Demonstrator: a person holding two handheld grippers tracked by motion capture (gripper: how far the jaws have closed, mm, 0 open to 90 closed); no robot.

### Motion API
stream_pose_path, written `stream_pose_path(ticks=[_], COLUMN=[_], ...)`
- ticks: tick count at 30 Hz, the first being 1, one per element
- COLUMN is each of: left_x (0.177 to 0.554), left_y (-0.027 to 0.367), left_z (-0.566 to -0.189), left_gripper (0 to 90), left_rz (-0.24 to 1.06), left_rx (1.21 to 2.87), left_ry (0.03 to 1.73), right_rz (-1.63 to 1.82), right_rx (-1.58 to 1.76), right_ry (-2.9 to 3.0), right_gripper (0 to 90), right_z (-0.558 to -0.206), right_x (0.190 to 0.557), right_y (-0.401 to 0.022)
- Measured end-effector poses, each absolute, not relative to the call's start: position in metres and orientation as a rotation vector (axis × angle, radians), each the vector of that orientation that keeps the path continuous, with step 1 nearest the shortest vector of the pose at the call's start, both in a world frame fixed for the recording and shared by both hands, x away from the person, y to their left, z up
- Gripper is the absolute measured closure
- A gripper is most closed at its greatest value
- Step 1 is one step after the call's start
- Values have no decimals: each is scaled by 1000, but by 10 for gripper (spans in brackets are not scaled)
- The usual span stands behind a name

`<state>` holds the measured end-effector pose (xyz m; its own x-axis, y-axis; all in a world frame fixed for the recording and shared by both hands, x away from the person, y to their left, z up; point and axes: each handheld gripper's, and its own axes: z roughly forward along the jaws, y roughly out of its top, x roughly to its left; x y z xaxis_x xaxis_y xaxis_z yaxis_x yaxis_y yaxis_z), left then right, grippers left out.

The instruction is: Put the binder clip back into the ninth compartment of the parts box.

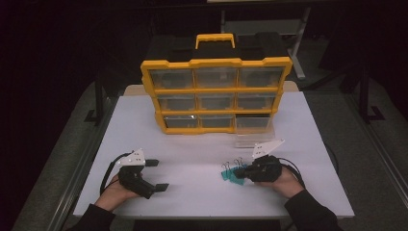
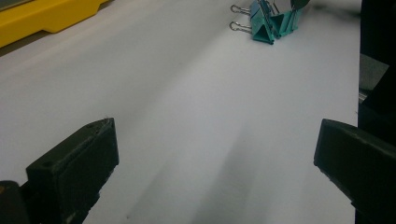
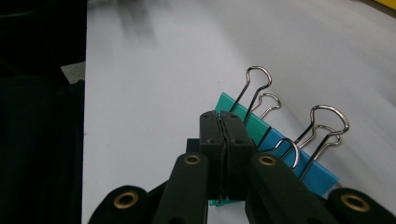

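1. My left gripper (image 1: 158,174) sits near the front left of the white table (image 1: 202,149), held low in my left hand (image 1: 115,190). Its two black jaws stand wide apart with nothing between them; in the left gripper view I see bare tabletop in the gap.

2. My right gripper (image 1: 239,172) is at the front right of the table, in my right hand (image 1: 284,182), pointing left toward a small cluster of teal binder clips (image 1: 230,173).

3. In the right gripper view its jaws are pressed together, pad against pad. A bit of teal shows at their lower edge, but I cannot tell whether a clip is actually pinched between them or just lies beside them.

4. The binder clips (image 3: 261,128) lie just beside and partly behind those closed jaws, on the table. Their silver wire handles (image 3: 327,123) stick up and away from me. One clip looks greener, another bluer.

5. From the left gripper view the same clips (image 2: 266,23) lie far across the table, well apart from my left jaws.

6. At the back of the table stands a yellow organizer case (image 1: 216,94) with a carry handle (image 1: 215,39) on top and three rows of clear drawers.

7. The bottom right drawer (image 1: 254,126) is pulled forward out of the case, sticking out over the table.
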<state>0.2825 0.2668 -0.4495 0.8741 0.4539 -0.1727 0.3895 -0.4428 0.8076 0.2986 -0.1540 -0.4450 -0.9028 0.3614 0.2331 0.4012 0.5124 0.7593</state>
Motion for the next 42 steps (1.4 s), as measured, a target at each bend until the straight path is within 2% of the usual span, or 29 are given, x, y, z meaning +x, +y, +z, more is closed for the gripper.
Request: stream_pose_path(ticks=[42], left_x=[282], left_y=[265], left_z=[-451], left_gripper=[0], left_rz=[82], left_rx=[2088], left_ry=[602], right_rz=[-1506], right_rx=[-690], right_ry=[-2714], right_gripper=[870], right_z=[-384], right_x=[295], right_y=[-153])
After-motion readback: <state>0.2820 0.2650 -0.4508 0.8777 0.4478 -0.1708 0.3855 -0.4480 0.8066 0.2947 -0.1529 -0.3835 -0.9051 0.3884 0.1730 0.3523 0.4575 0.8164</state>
